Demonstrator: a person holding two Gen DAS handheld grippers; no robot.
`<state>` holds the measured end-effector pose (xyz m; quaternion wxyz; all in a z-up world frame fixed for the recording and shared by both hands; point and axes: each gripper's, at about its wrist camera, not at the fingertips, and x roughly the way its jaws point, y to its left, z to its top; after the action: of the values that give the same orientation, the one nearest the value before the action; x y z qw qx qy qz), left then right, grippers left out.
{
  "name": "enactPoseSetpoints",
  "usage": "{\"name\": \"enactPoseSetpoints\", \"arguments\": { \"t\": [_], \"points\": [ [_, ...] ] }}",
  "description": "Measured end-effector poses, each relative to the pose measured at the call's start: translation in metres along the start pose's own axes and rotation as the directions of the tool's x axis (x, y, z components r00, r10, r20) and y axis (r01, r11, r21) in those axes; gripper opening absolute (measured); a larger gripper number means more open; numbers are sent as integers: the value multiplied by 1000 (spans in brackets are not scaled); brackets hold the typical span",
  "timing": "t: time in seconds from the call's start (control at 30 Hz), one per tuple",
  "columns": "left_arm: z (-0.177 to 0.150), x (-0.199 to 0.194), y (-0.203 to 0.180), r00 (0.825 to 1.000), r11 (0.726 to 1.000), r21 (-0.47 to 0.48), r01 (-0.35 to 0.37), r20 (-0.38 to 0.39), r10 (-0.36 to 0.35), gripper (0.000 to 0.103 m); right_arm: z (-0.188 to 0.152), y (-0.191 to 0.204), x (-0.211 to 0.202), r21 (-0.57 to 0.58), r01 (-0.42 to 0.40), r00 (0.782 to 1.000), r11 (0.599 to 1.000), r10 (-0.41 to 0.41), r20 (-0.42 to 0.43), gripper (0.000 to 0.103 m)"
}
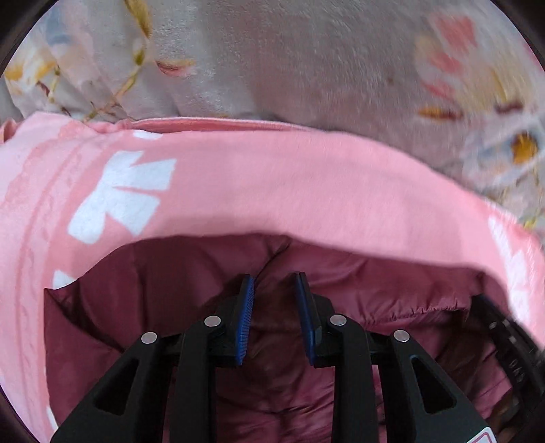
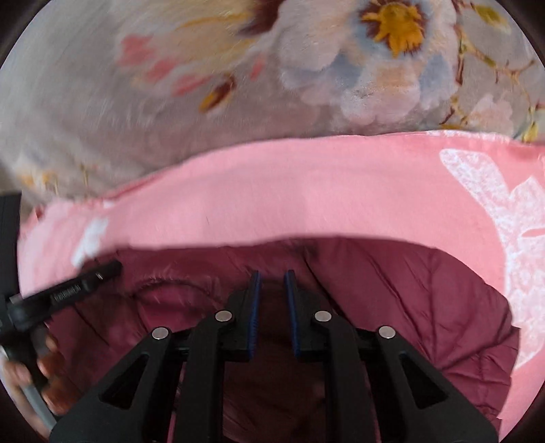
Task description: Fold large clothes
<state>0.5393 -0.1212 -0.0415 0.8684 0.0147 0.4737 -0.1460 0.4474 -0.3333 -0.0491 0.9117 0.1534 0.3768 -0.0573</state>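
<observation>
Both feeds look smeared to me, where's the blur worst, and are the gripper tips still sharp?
Left wrist: floral blanket smeared at right; left gripper crisp. Right wrist: blanket streaked at left, the flower clearer; right gripper sharp against the maroon jacket.
</observation>
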Motion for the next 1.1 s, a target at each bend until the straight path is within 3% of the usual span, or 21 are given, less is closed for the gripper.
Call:
{"name": "enactPoseSetpoints", "arguments": {
  "t": [0.17, 0.43, 0.7, 1.1],
  "points": [
    [-21, 10, 7, 1000, 998, 60, -20, 24, 19, 30, -17, 2, 4, -75, 41, 999, 996, -41, 8, 12],
    [-39, 15, -8, 986, 985, 132, -113, 137, 95, 30, -29, 13, 11, -143, 112, 993, 983, -105, 56, 12],
    [-39, 16, -13, 981, 976, 156, -150, 148, 127, 30, -29, 12, 10, -136, 102, 994, 985, -95, 56, 12],
    [-37, 17, -7, 981, 982, 125, -144, 145, 125, 41, -29, 12, 11, -130, 101, 994, 986, -95, 53, 12]
  ]
}}
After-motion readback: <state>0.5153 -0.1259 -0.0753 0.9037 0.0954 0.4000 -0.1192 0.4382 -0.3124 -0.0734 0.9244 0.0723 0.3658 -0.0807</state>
